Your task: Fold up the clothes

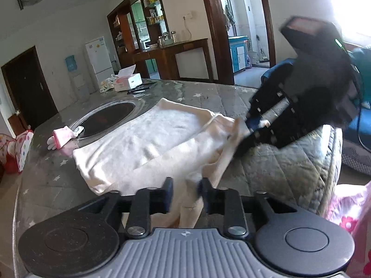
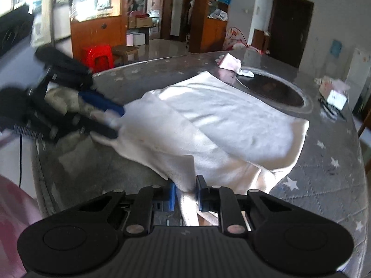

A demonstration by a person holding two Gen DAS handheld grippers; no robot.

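A cream-white garment (image 1: 139, 143) lies partly folded on the grey star-print table cover (image 1: 46, 180). My left gripper (image 1: 185, 192) is shut on a bunched corner of the garment at the near edge. My right gripper (image 1: 243, 132) shows blurred at the right of the left wrist view, pinching another corner. In the right wrist view the garment (image 2: 227, 115) spreads ahead, my right gripper (image 2: 185, 192) is shut on its near corner, and my left gripper (image 2: 116, 122) grips the cloth at the left.
A small pink and white garment (image 1: 61, 136) lies beside a round dark inset (image 1: 106, 118) in the table. A tissue box (image 1: 127, 81) and dark utensils sit at the far edge. A blue sofa (image 1: 361, 125) stands to the right, a red stool (image 2: 99, 55) beyond the table.
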